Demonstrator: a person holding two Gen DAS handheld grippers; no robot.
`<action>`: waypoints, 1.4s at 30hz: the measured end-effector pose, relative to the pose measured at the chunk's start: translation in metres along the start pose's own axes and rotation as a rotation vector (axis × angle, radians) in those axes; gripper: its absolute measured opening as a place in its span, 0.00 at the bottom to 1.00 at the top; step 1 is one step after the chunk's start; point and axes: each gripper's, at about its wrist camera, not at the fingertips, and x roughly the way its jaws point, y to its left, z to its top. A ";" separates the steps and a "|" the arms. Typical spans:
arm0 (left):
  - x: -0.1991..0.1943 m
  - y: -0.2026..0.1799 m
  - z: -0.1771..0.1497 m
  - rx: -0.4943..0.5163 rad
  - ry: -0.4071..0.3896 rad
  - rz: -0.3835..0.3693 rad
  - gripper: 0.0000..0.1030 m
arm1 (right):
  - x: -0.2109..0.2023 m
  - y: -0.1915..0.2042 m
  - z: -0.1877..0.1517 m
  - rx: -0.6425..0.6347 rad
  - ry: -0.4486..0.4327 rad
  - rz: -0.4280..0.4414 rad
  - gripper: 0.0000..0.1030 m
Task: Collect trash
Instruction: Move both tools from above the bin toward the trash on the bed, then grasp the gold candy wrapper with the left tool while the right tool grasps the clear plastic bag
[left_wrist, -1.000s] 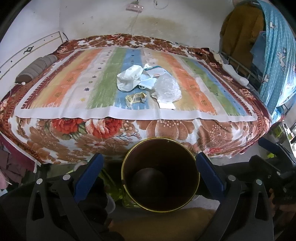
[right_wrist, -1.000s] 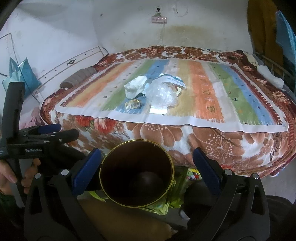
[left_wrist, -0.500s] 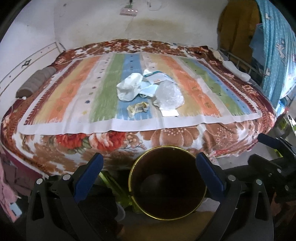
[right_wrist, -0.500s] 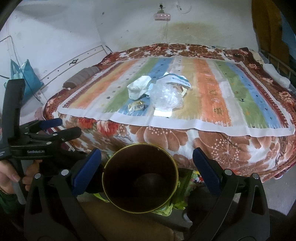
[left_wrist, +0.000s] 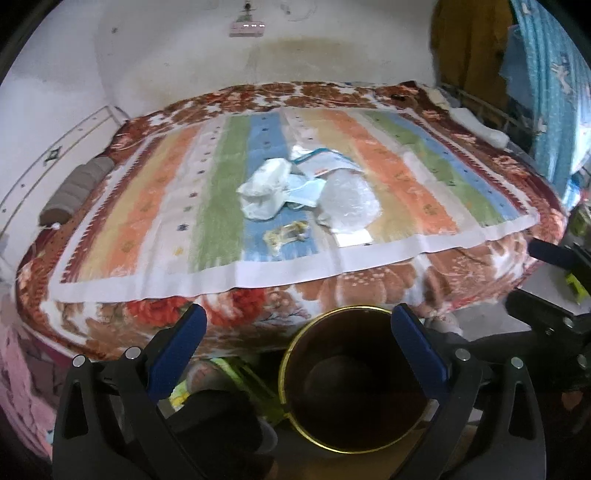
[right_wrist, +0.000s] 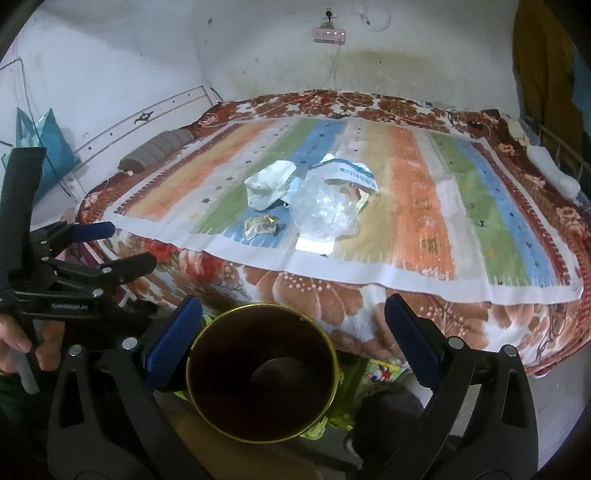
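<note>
A pile of trash lies mid-bed on a striped sheet: a crumpled white bag (left_wrist: 264, 186) (right_wrist: 271, 182), a clear plastic bag (left_wrist: 349, 201) (right_wrist: 325, 212), a small yellow wrapper (left_wrist: 286, 234) (right_wrist: 260, 225), a blue mask (left_wrist: 304, 190) and a printed packet (right_wrist: 351, 173). A dark bin with a gold rim (left_wrist: 354, 380) (right_wrist: 262, 373) stands on the floor below the bed's near edge. My left gripper (left_wrist: 295, 350) and right gripper (right_wrist: 291, 339) are both open and empty, held above the bin, well short of the trash.
The bed (left_wrist: 110, 321) with a floral blanket fills the middle. A grey rolled pillow (left_wrist: 75, 190) lies at its left side. Hanging clothes (left_wrist: 546, 92) are at the right. My left gripper shows in the right wrist view (right_wrist: 96, 251).
Both grippers have risen and tilted up, so the bed sits lower and nearer in view. The left view has shifted left of the bin. Trash has not moved.
</note>
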 end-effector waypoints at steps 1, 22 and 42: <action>0.001 0.000 0.002 0.007 0.007 -0.010 0.94 | 0.001 -0.001 0.002 0.000 -0.001 -0.002 0.92; 0.050 0.007 0.044 0.091 0.123 -0.045 0.94 | 0.037 -0.005 0.034 -0.019 0.043 -0.001 0.90; 0.121 0.024 0.074 0.183 0.205 0.012 0.94 | 0.083 -0.017 0.068 -0.015 0.081 -0.018 0.86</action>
